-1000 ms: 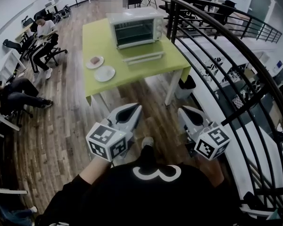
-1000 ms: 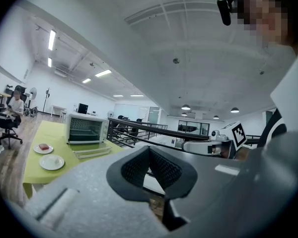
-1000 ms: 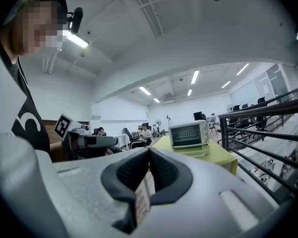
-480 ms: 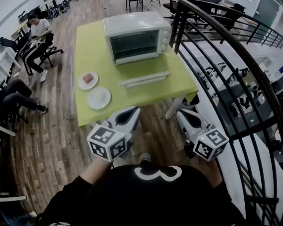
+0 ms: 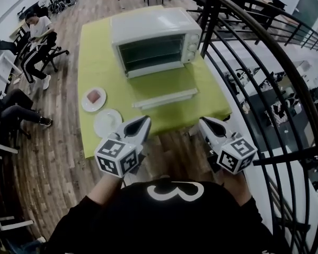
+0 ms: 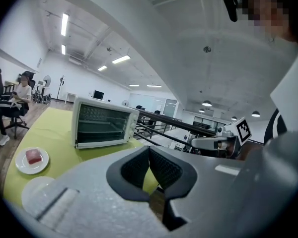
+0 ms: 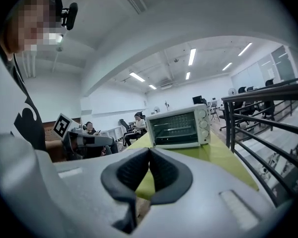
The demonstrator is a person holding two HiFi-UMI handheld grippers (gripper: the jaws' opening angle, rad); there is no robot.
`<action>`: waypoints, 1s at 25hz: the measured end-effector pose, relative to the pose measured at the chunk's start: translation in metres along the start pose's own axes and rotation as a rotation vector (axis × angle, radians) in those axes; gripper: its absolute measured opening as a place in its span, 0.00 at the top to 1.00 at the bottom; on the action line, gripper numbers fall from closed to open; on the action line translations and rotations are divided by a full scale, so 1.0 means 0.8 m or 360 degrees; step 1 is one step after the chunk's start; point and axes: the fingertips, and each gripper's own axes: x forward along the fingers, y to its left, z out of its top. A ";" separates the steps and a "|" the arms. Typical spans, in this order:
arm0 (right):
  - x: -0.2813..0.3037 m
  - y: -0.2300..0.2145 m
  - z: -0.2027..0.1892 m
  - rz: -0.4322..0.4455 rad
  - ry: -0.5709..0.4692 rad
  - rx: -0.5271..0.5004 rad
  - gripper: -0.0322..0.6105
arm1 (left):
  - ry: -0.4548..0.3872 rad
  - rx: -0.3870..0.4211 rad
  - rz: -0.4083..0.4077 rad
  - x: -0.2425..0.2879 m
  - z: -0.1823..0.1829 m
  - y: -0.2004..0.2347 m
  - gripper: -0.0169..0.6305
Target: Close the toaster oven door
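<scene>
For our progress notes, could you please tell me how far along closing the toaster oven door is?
Done: nothing; the toaster oven door lies folded down, open. In hand: the left gripper and right gripper are shut, empty, short of the green table. Left: reach the door and swing it up shut.

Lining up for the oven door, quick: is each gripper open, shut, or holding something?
Left gripper: shut, holding nothing.
Right gripper: shut, holding nothing.

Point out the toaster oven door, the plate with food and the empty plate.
toaster oven door [image 5: 166,99]: head view, its handle.
plate with food [image 5: 86,103]: head view, bare rim.
empty plate [image 5: 107,123]: head view, centre.
</scene>
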 end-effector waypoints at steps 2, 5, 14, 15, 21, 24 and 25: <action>0.009 -0.016 -0.008 -0.0014 0.0023 0.0021 0.95 | 0.0021 -0.0017 0.0037 0.007 -0.008 0.016 0.96; 0.021 -0.039 -0.022 -0.0034 0.0066 0.0048 0.95 | 0.0060 -0.0053 0.0085 0.017 -0.023 0.037 0.95; 0.071 -0.114 -0.051 -0.0058 0.0202 0.0098 0.95 | 0.0148 -0.0193 0.0309 0.040 -0.067 0.104 0.90; 0.079 -0.126 -0.054 -0.0073 0.0221 0.0095 0.95 | 0.0169 -0.0205 0.0330 0.047 -0.073 0.113 0.85; 0.135 -0.182 -0.092 -0.0072 0.0453 0.0007 0.75 | 0.0336 -0.0292 0.0487 0.079 -0.124 0.163 0.75; 0.158 -0.207 -0.108 -0.0080 0.0534 -0.0023 0.71 | 0.0396 -0.0332 0.0551 0.091 -0.143 0.187 0.70; 0.164 -0.216 -0.115 -0.0091 0.0564 -0.0033 0.69 | 0.0416 -0.0347 0.0573 0.094 -0.151 0.194 0.68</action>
